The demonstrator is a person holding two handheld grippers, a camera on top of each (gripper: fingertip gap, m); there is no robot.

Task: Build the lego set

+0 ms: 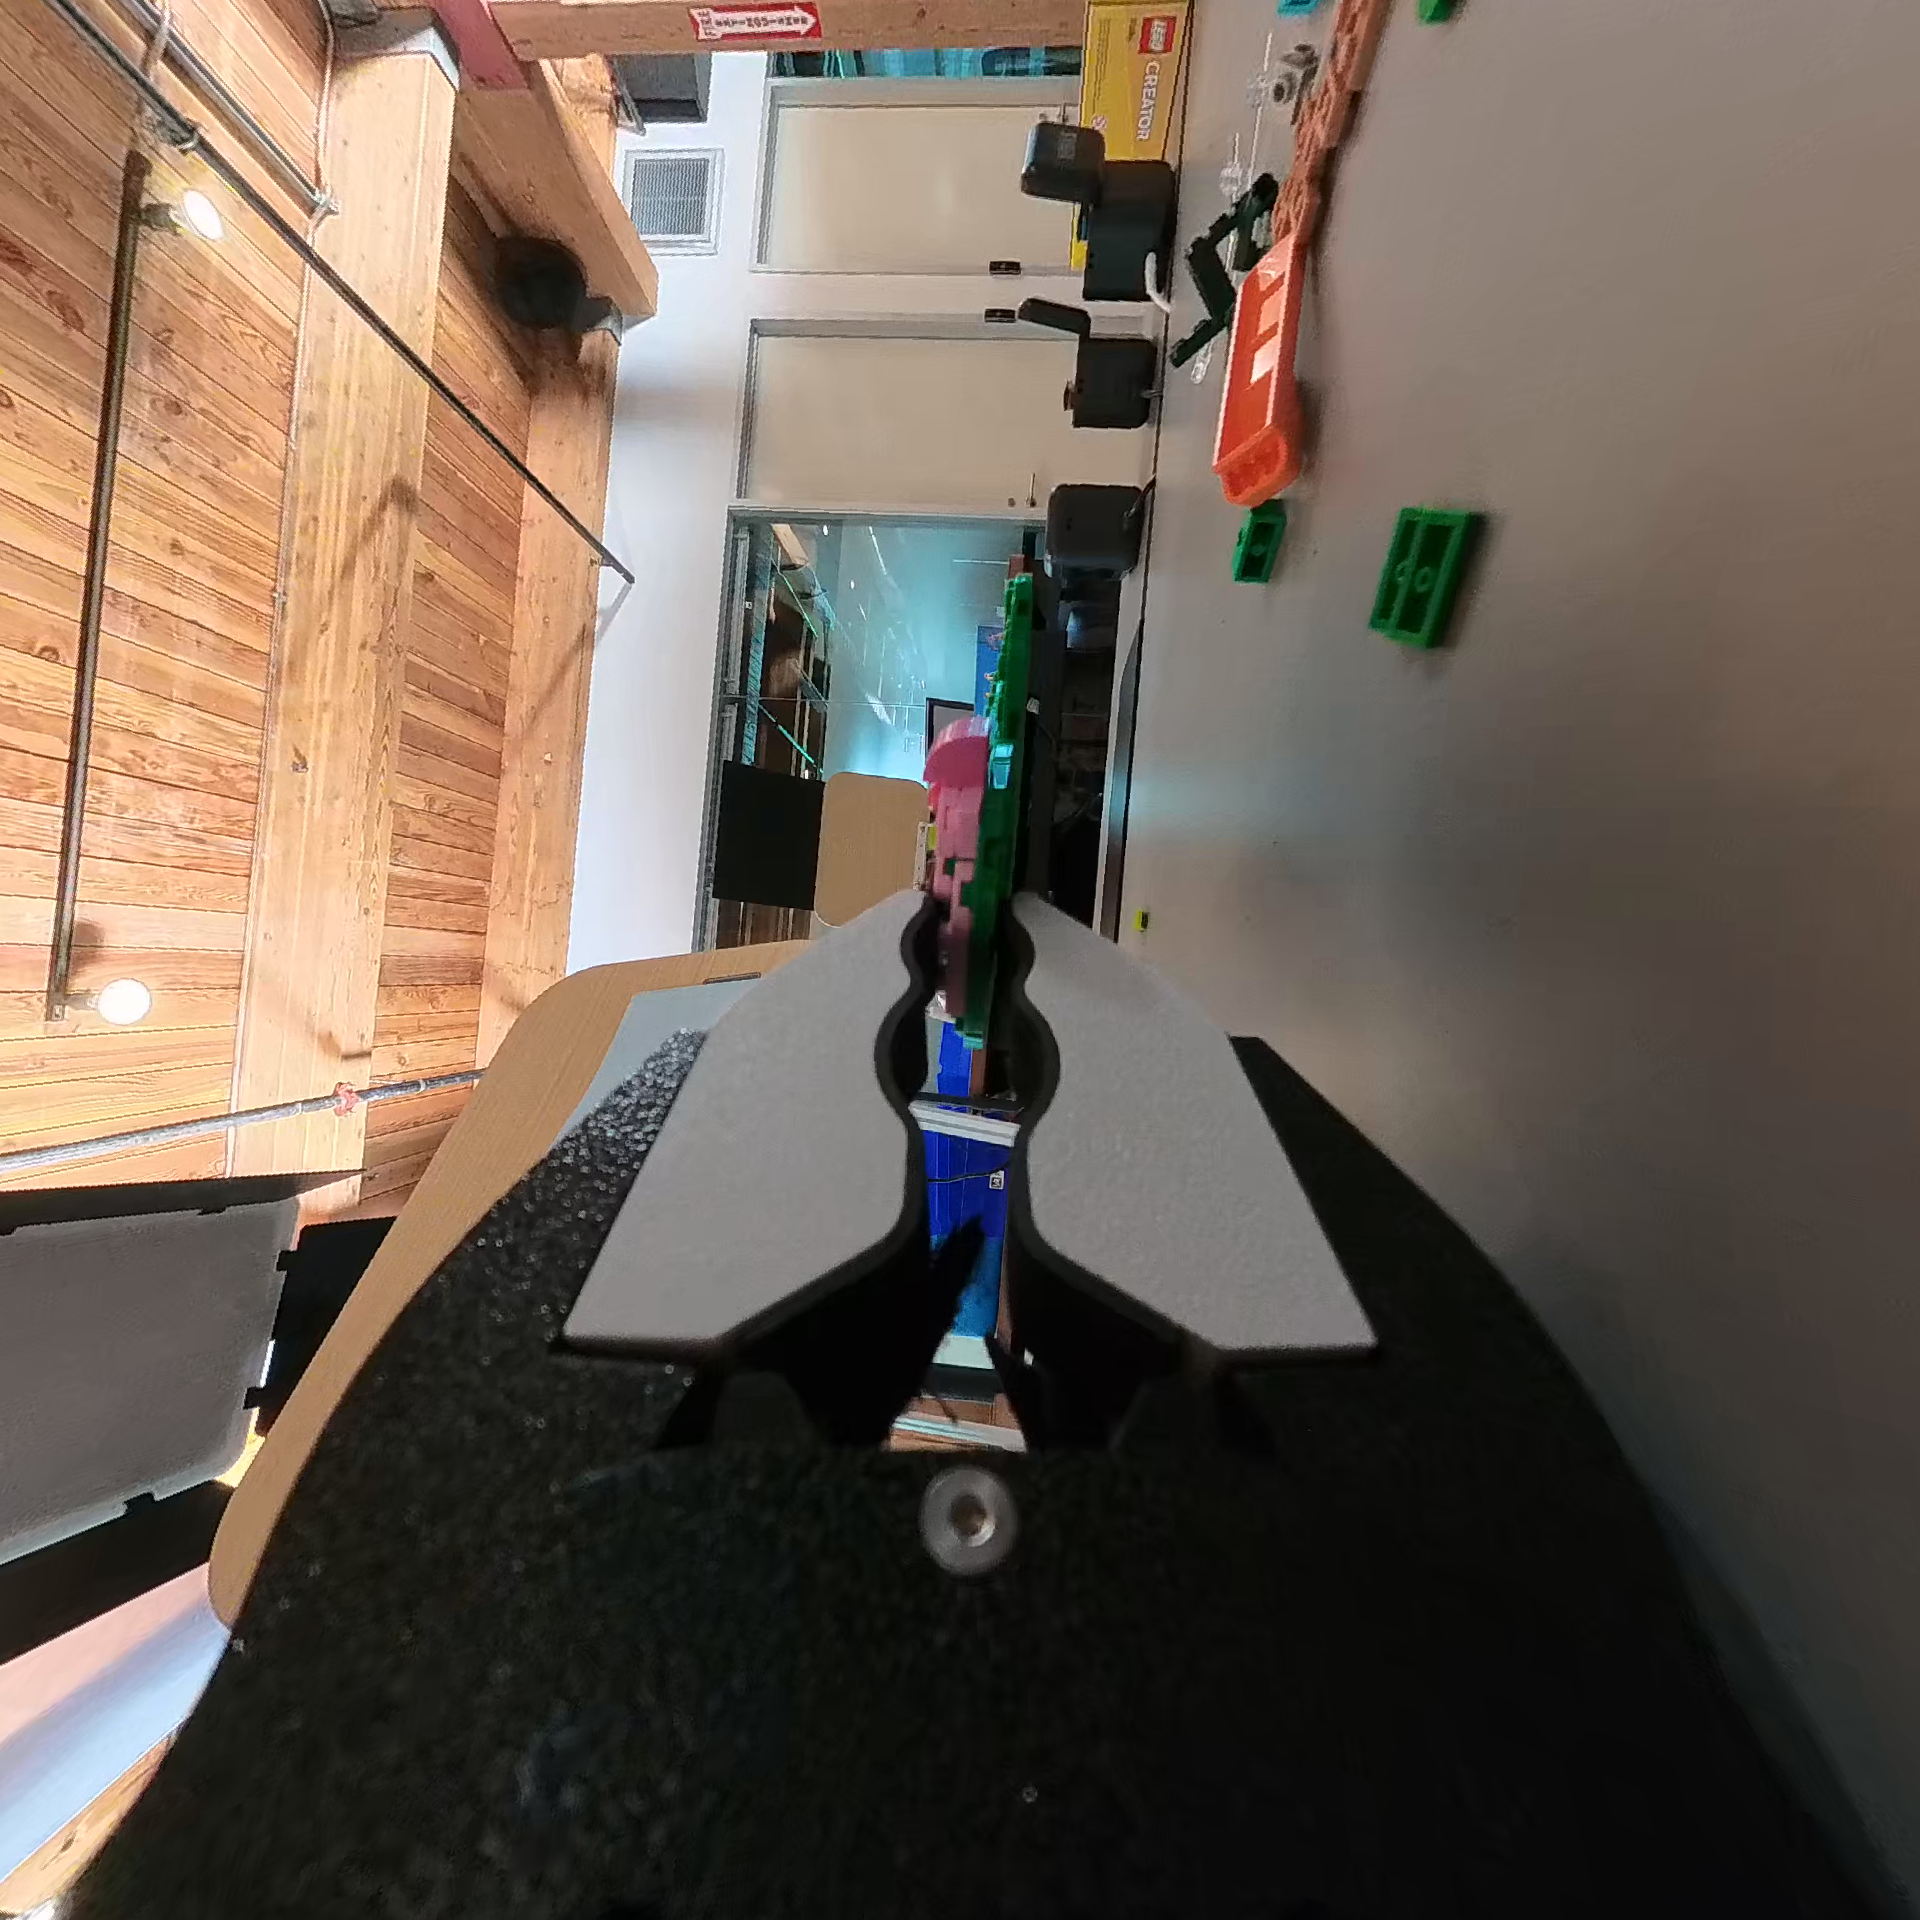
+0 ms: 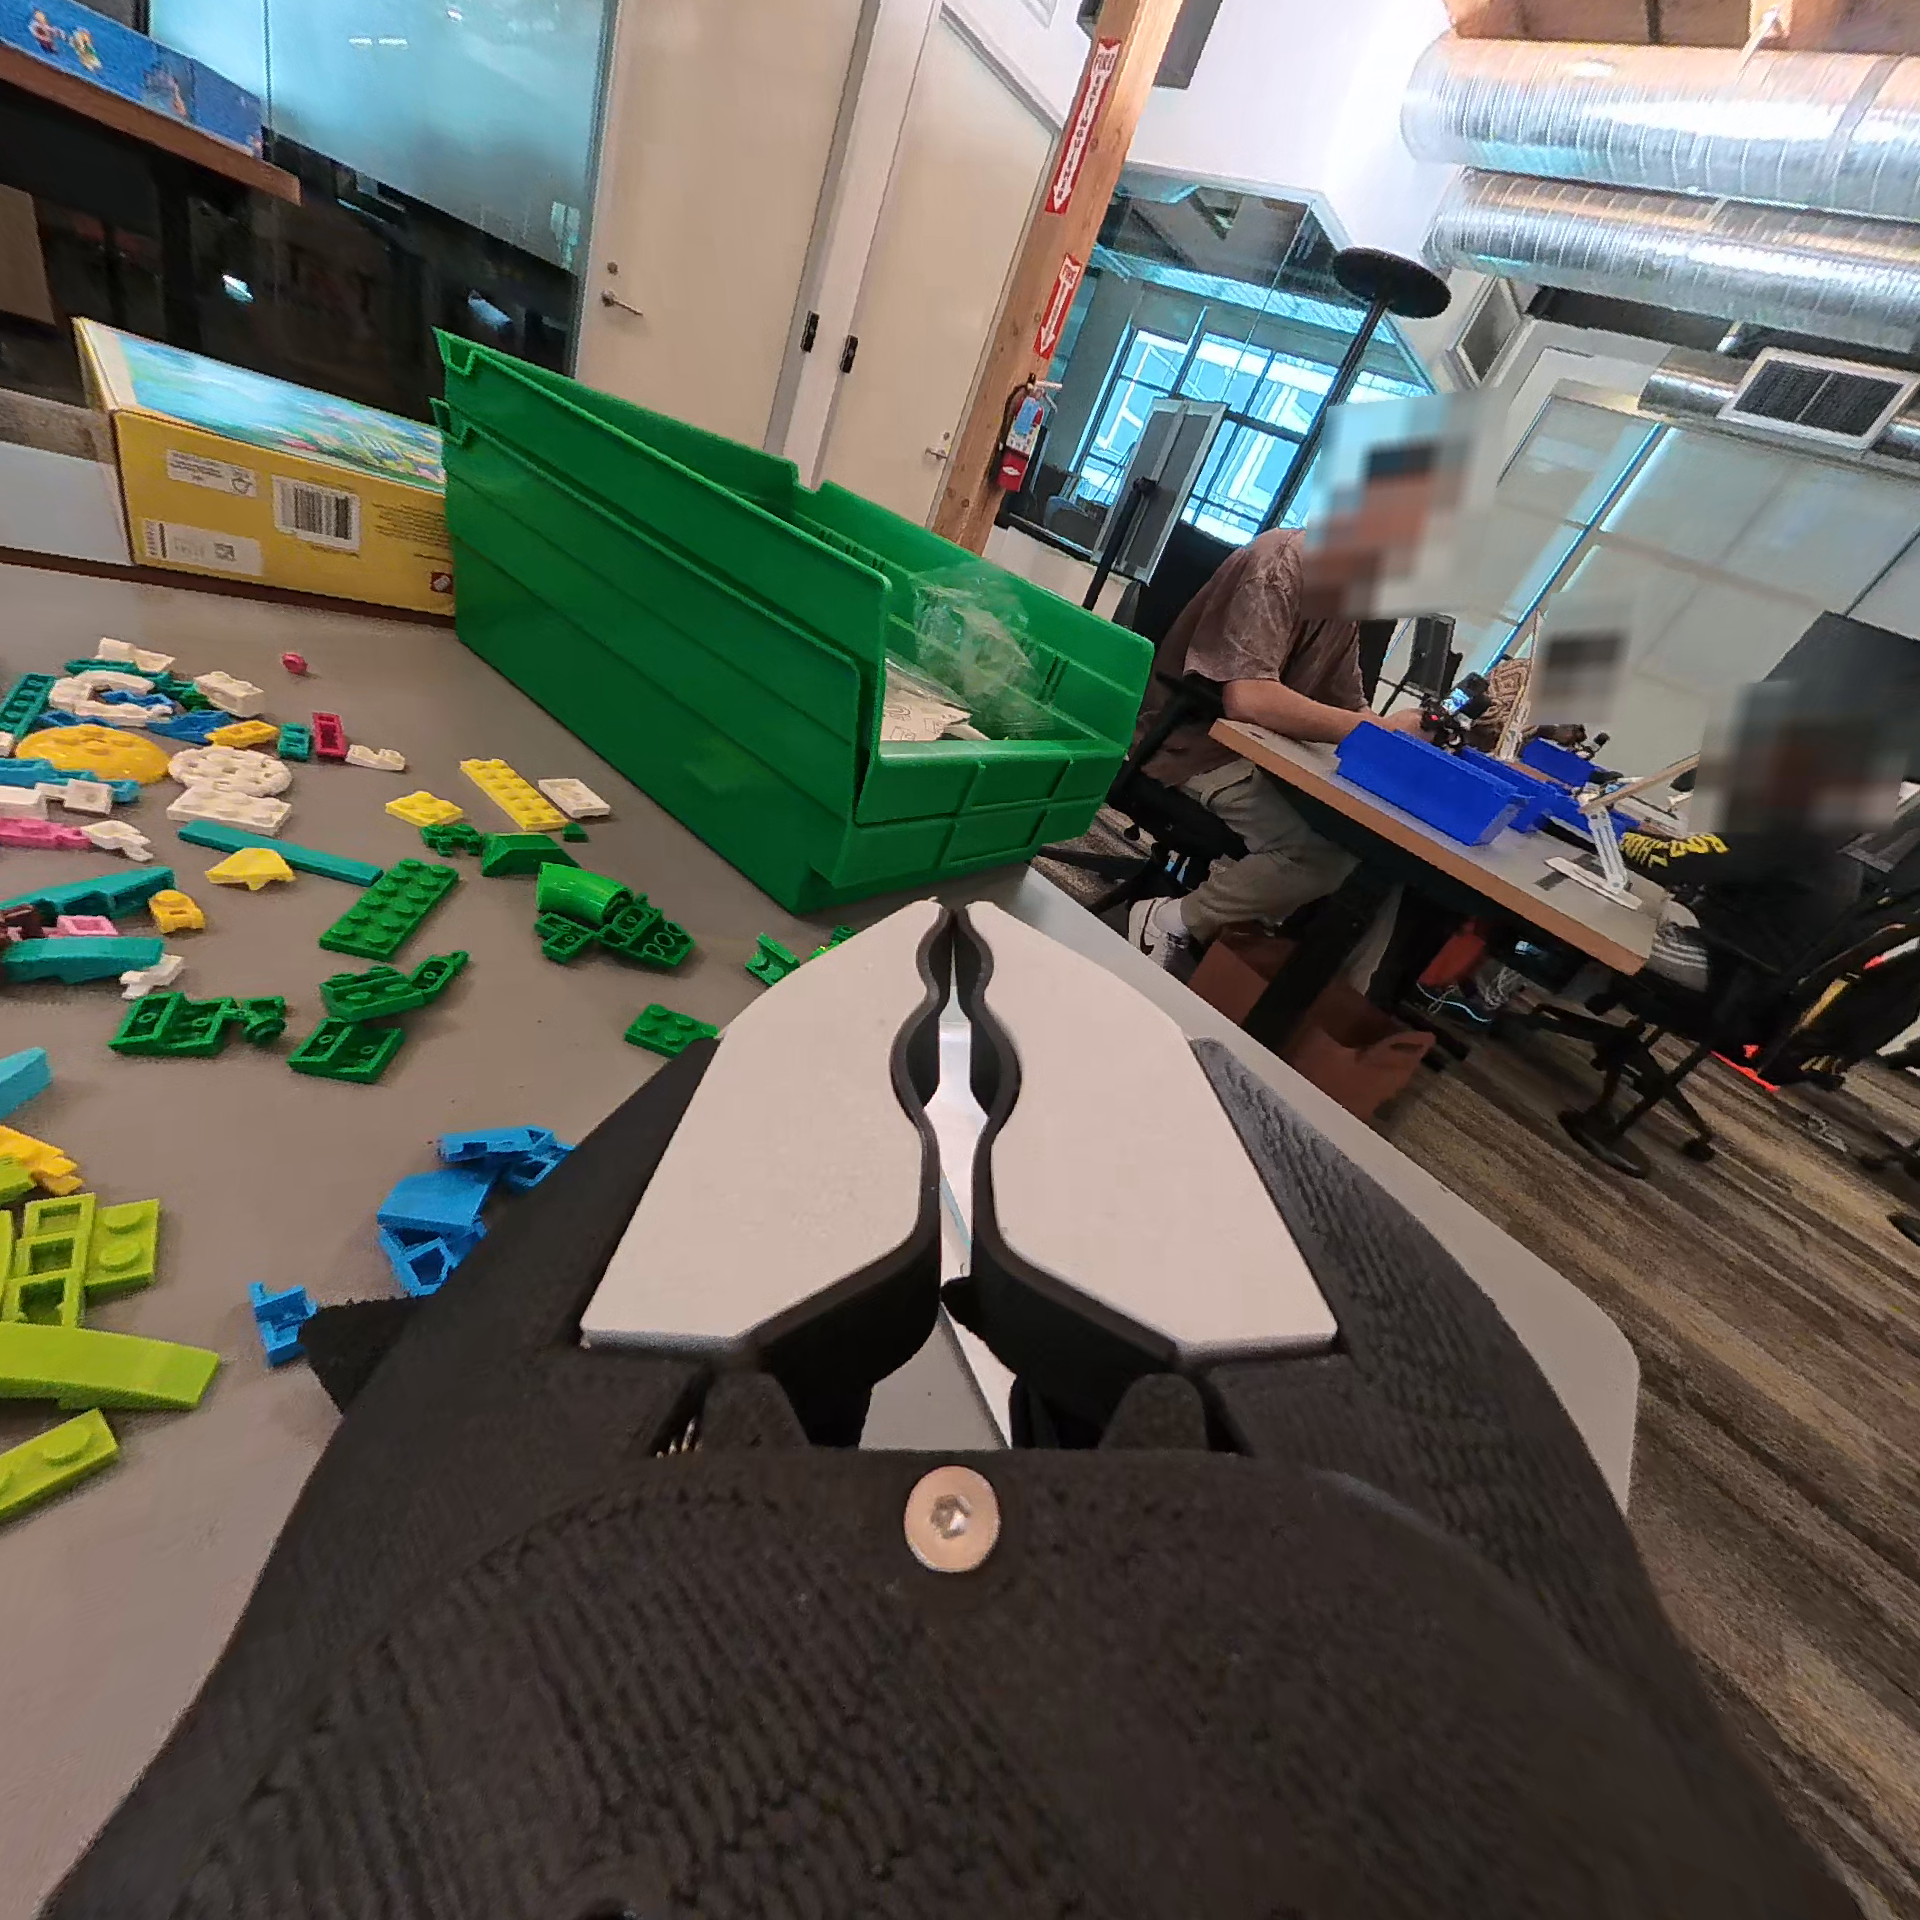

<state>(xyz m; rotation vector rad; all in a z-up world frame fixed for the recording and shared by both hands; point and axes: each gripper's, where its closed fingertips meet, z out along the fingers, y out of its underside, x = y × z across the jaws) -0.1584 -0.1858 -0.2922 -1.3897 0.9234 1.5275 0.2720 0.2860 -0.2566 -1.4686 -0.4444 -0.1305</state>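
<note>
My left gripper (image 1: 975, 914) is turned on its side and shut on the edge of a green Lego plate assembly (image 1: 1006, 748) with pink bricks (image 1: 954, 800) on one face, held in the air beside the grey table (image 1: 1558, 935). My right gripper (image 2: 953, 914) is shut and empty, held above the table's right corner. Loose Lego pieces lie on the table left of it: green plates (image 2: 390, 907), blue pieces (image 2: 442, 1210), lime pieces (image 2: 78, 1262), and yellow, white and teal ones (image 2: 223, 774).
Stacked green bins (image 2: 727, 665) with plastic bags stand behind the pieces, beside a yellow Lego box (image 2: 270, 488). In the left wrist view, green plates (image 1: 1423, 577), an orange piece (image 1: 1262, 384) and black camera mounts (image 1: 1117, 223) sit on the table. People work at a desk (image 2: 1455, 831) to the right. The grippers' ends are close to 65 centimeters from one another.
</note>
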